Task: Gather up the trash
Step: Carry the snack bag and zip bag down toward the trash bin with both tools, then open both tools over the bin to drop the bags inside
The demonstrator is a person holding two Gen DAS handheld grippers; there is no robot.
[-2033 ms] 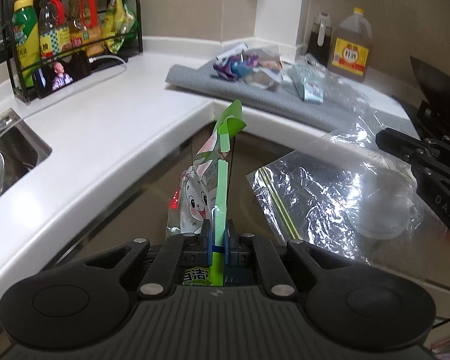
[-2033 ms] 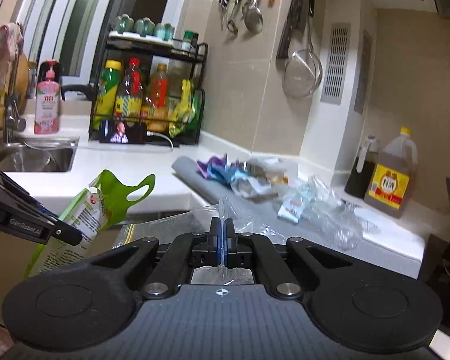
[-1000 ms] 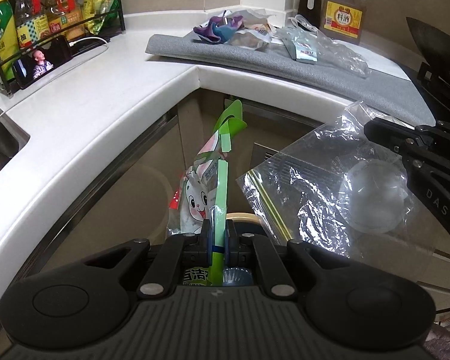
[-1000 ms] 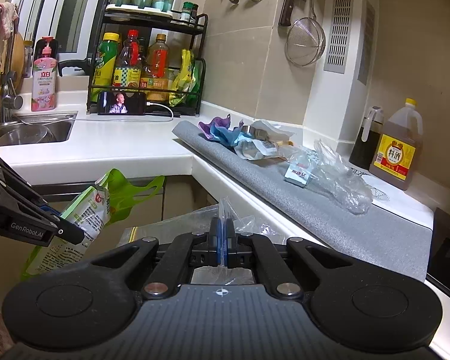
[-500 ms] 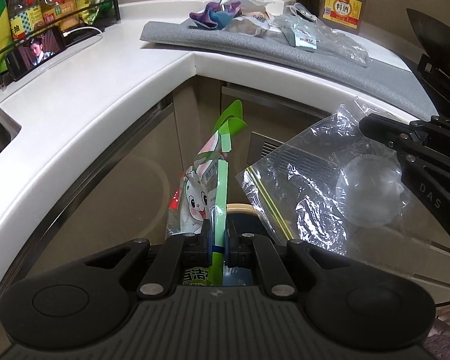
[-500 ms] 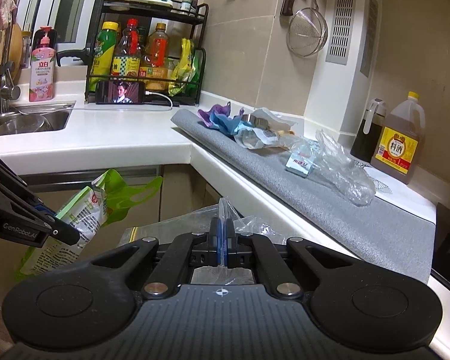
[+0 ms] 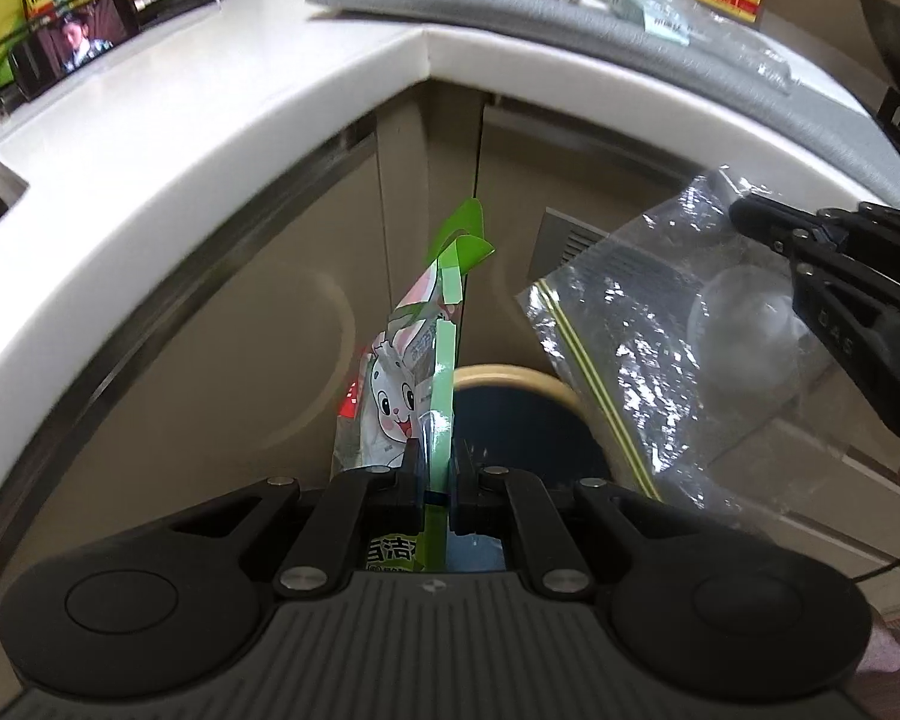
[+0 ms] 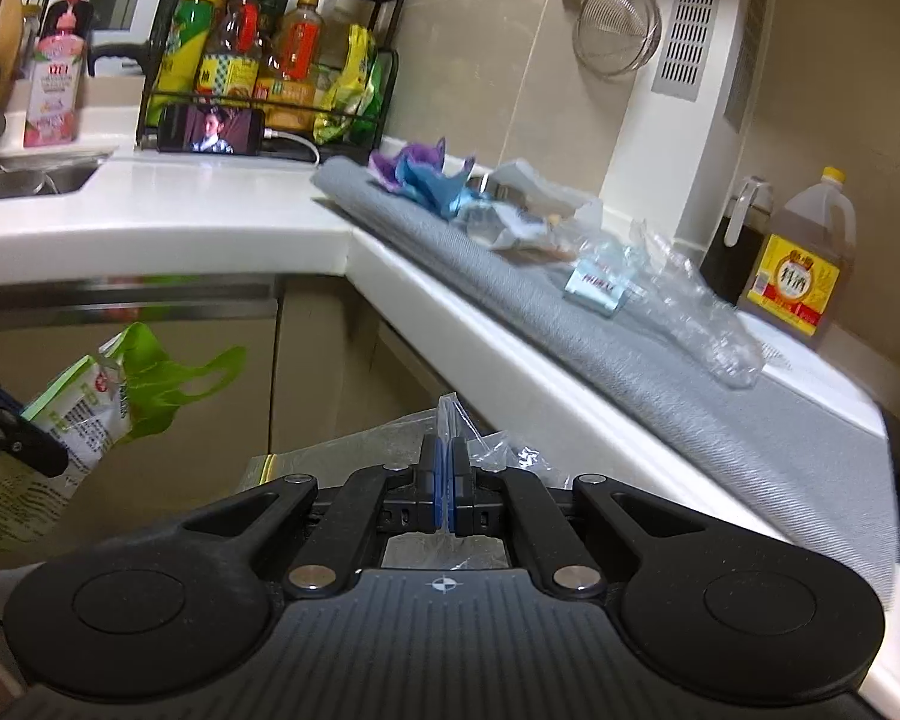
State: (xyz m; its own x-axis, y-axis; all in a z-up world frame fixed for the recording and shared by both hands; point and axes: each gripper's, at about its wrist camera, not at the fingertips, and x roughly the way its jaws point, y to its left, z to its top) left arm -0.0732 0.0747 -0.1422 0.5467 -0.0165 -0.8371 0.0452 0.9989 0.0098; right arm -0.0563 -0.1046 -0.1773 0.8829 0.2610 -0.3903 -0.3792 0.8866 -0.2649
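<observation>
Trash in hand: 2 light, limp, slippery films, green snack wrapper (image 7: 435,384) pinched edge-on between closed left gripper (image 7: 437,474) jaws, clear zip bag (image 7: 642,360) clamped at its top edge by closed right gripper (image 8: 444,480), both above bin (image 7: 522,414); thin edges look best to grip.

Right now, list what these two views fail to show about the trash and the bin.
- Round dark bin with tan rim: left wrist view, mostly hidden behind the green rabbit-print wrapper and clear zip bag; contents unreadable.
- Bin: absent from right wrist view.
- Zip bag: right wrist view, mostly hidden by gripper body.
</observation>
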